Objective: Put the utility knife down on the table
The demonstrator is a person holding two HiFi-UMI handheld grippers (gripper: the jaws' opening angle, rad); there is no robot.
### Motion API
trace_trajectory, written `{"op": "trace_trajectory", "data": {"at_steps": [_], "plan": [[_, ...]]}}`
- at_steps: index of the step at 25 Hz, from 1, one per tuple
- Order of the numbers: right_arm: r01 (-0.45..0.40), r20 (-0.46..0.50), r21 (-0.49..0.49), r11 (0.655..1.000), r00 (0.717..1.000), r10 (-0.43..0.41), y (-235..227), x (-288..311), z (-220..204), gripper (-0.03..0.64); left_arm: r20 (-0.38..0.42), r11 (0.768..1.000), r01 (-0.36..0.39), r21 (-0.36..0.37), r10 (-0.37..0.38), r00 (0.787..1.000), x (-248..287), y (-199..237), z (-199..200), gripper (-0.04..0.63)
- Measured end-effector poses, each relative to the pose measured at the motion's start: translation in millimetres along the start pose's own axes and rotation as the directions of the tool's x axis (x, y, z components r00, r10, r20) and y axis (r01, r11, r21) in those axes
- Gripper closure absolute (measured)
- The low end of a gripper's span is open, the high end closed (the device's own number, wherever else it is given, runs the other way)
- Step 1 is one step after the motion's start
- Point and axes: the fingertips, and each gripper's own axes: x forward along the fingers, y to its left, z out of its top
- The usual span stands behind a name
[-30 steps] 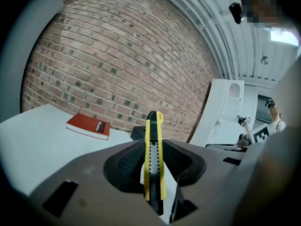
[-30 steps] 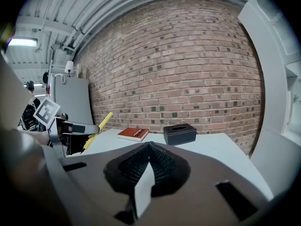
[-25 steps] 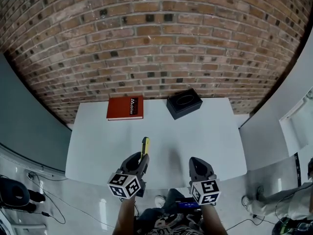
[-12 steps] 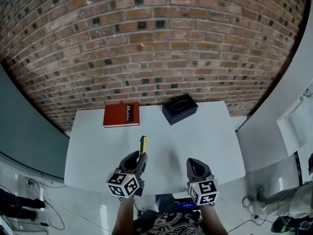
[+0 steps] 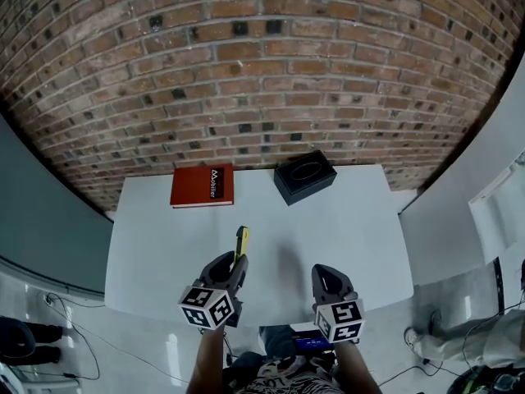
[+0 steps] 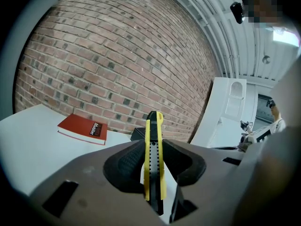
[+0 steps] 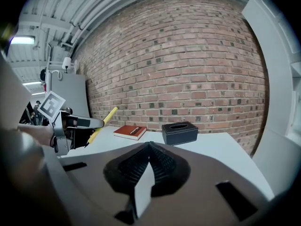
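A yellow and black utility knife (image 6: 153,159) is clamped upright between the pads of my left gripper (image 6: 153,166), its tip pointing away toward the brick wall. From the head view, that left gripper (image 5: 230,273) hovers over the near edge of the white table (image 5: 344,220) with the utility knife (image 5: 242,243) sticking out forward. My right gripper (image 5: 326,279) is alongside it to the right, jaws closed together with nothing between them. In the right gripper view, the utility knife (image 7: 102,122) slants up at the left, and that right gripper (image 7: 149,161) is empty.
At the table's far side lies a red book (image 5: 202,185) on the left, and a black tissue box (image 5: 304,176) sits near the middle. A brick wall (image 5: 262,72) stands right behind the table. White floor surrounds the table, with cables at the lower left.
The head view has shifted slightly; both grippers stay at the table's near edge, and the left one keeps its hold on the knife.
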Motion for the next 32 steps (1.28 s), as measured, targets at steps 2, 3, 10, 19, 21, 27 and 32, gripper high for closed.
{"op": "trace_trajectory", "data": {"at_steps": [2, 3, 10, 19, 21, 27, 32], "plan": [[0.0, -0.016, 0.001, 1.0, 1.0, 0.0, -2, 4, -6, 0.617, -0.017, 1.0, -0.006, -0.011, 0.006, 1.0, 3, 3, -9, 0.476], [-0.001, -0.023, 0.002, 1.0, 1.0, 0.001, -3, 6, -8, 0.617, -0.025, 1.0, -0.008, -0.015, 0.007, 1.0, 4, 5, -12, 0.476], [0.0, -0.077, 0.013, 1.0, 0.997, 0.001, -9, 24, -26, 0.617, -0.101, 0.999, -0.027, -0.028, 0.025, 0.995, 18, 20, -41, 0.476], [-0.033, -0.134, 0.022, 0.999, 0.99, 0.036, -10, 51, -41, 0.617, -0.17, 0.999, -0.041, -0.009, 0.039, 0.985, 33, 35, -62, 0.476], [-0.037, -0.151, 0.02, 0.999, 0.988, 0.04, -9, 56, -45, 0.617, -0.189, 0.999, -0.044, -0.015, 0.041, 0.981, 36, 38, -69, 0.476], [-0.047, -0.196, 0.022, 0.999, 0.979, 0.05, -12, 74, -57, 0.617, -0.26, 0.998, -0.061, -0.009, 0.056, 0.964, 45, 50, -96, 0.476], [-0.048, -0.239, 0.033, 0.998, 0.969, 0.055, -15, 85, -73, 0.617, -0.318, 0.998, -0.064, 0.013, 0.064, 0.946, 53, 56, -117, 0.476]]}}
